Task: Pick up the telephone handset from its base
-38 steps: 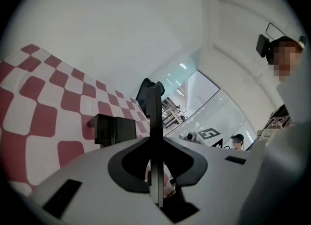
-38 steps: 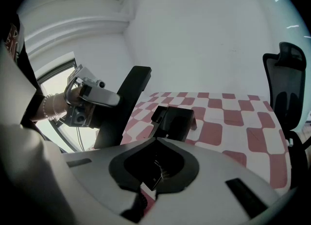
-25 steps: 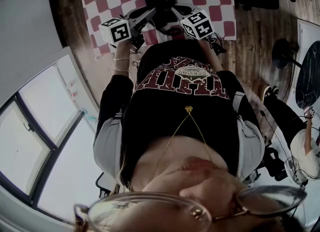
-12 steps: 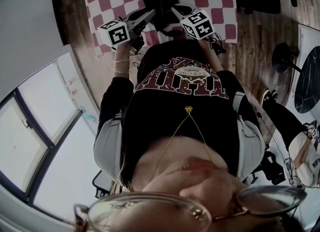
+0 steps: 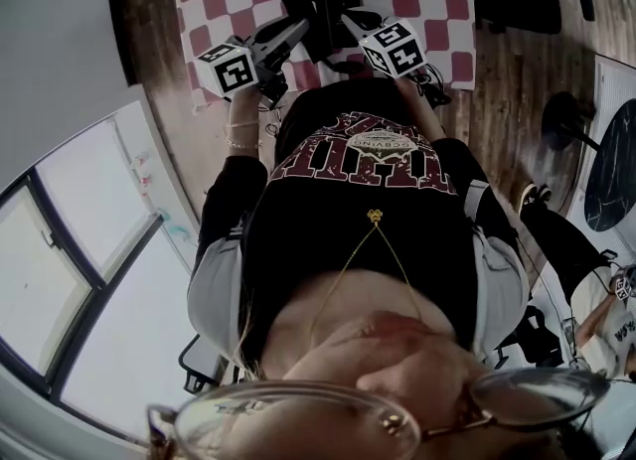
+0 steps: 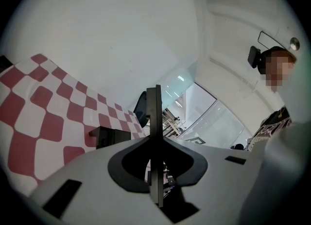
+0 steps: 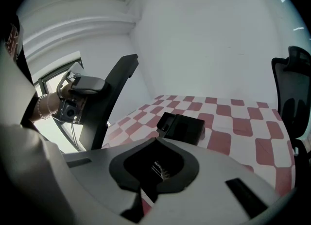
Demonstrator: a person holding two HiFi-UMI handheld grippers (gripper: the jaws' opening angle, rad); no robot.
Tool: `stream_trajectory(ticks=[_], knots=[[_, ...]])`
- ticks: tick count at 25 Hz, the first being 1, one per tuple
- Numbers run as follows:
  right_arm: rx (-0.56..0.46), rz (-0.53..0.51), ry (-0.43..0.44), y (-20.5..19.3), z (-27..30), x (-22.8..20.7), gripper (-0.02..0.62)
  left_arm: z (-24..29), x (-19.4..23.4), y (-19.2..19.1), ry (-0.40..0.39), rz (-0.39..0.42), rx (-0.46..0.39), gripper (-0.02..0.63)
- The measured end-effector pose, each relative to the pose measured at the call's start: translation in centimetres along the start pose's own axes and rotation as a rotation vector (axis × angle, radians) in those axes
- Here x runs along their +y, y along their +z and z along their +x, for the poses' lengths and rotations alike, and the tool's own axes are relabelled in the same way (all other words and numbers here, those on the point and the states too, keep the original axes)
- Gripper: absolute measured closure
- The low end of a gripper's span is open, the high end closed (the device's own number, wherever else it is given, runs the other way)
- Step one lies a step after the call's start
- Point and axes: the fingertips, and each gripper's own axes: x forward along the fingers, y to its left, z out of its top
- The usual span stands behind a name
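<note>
**Hands poised over the phone.** A person at a table [image 7: 233, 117] spread with a red-and-white checked cloth holds two grippers out toward a black phone [image 7: 183, 128], which sits on the cloth just beyond their tips.

In the head view the phone lies between the lines of the two grippers and a little farther off. The left gripper [image 5: 299, 25] reaches in from the near left and the right gripper [image 5: 347, 20] from the near right. The two tips look about equally near the phone, and neither appears to touch it.

The left gripper's jaws stand together as one thin blade, with nothing between them. The right gripper's jaws do not show in its own view, and the head view is too small to say whether they are apart.

From the right gripper, the phone lies ahead and slightly right, a low, dark, boxy shape with its wider side across the view. It is black all over, so the handset cannot be told from its base, nor can its long axis be made out.

By the look of it, the lift has not begun. Whichever gripper goes in would need its jaws apart across the handset's narrow side.
</note>
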Motion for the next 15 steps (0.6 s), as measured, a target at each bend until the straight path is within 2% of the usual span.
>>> stream_trajectory(ticks=[15], knots=[[0.027,-0.034,0.027,0.1,1.1,0.5,0.575,-1.0,-0.8,0.8,0.0,-0.013,-0.057,0.526]])
